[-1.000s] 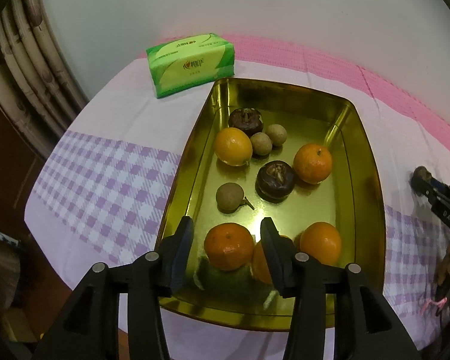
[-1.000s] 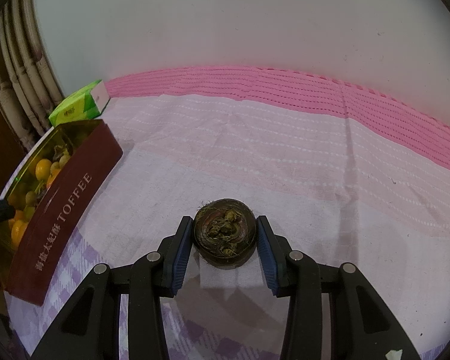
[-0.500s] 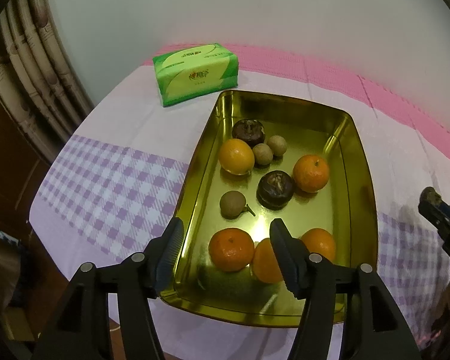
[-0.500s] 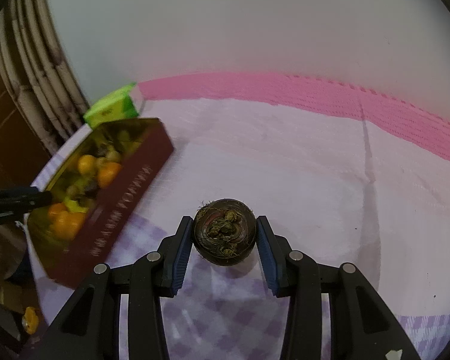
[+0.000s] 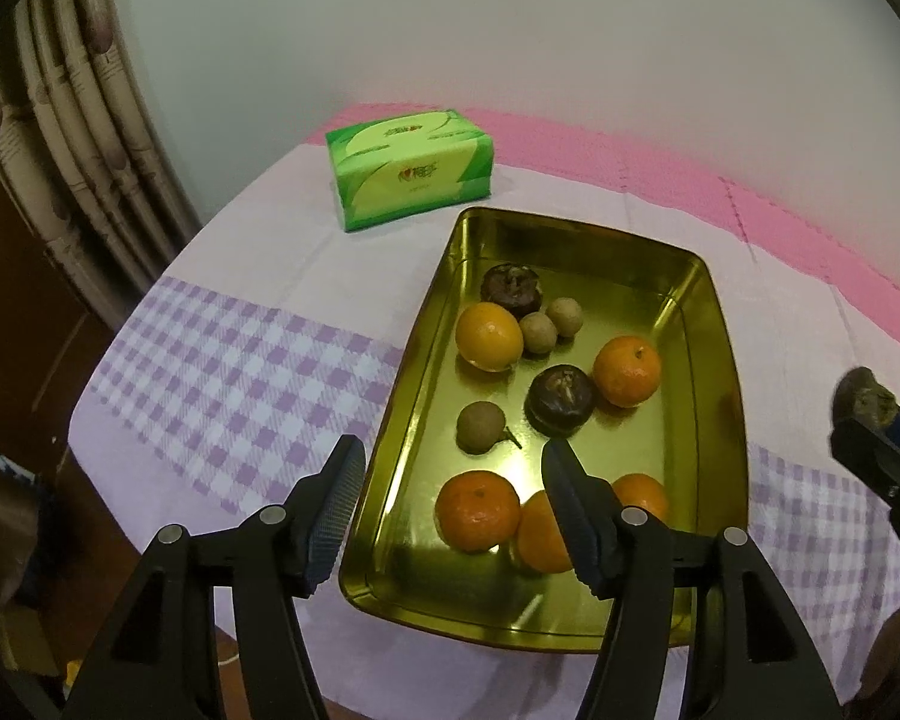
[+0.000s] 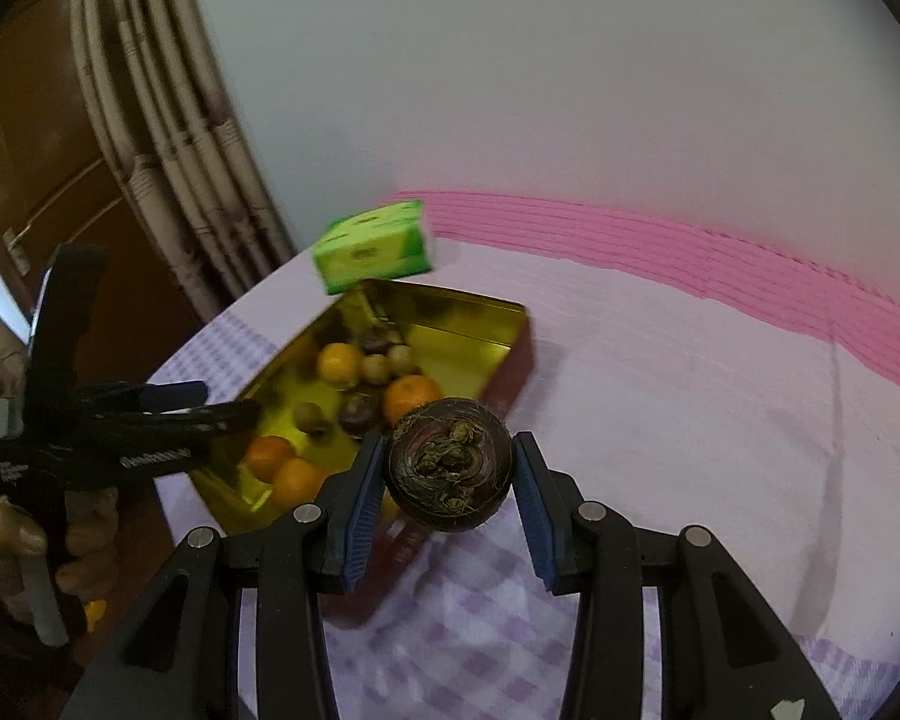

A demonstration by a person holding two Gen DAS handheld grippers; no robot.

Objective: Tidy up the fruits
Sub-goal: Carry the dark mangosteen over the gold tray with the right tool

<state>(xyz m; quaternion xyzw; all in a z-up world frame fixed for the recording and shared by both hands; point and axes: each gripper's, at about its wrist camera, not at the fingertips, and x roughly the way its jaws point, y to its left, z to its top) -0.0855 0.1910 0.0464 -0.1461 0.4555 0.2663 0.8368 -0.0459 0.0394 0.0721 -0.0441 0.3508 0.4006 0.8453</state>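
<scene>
A gold tin tray [image 5: 714, 324] holds several oranges, brown longans and two dark round fruits [image 5: 561, 399]. My left gripper [image 5: 450, 504] is open and empty, raised above the tray's near left end. My right gripper [image 6: 450, 483] is shut on a dark brown round fruit [image 6: 450, 468] and holds it in the air just right of the tray [image 6: 450, 330]. That fruit also shows at the right edge of the left wrist view [image 5: 864, 405].
A green tissue pack [image 5: 411, 165] lies behind the tray, near the wall. The table has a white, pink and purple-checked cloth [image 5: 240, 360]. A curtain [image 5: 90, 150] hangs at the left. The table edge runs close under my left gripper.
My right gripper has lifted the dark fruit off the cloth and swung it left toward the tray. My left gripper has opened wider and drawn back and up from the oranges.
</scene>
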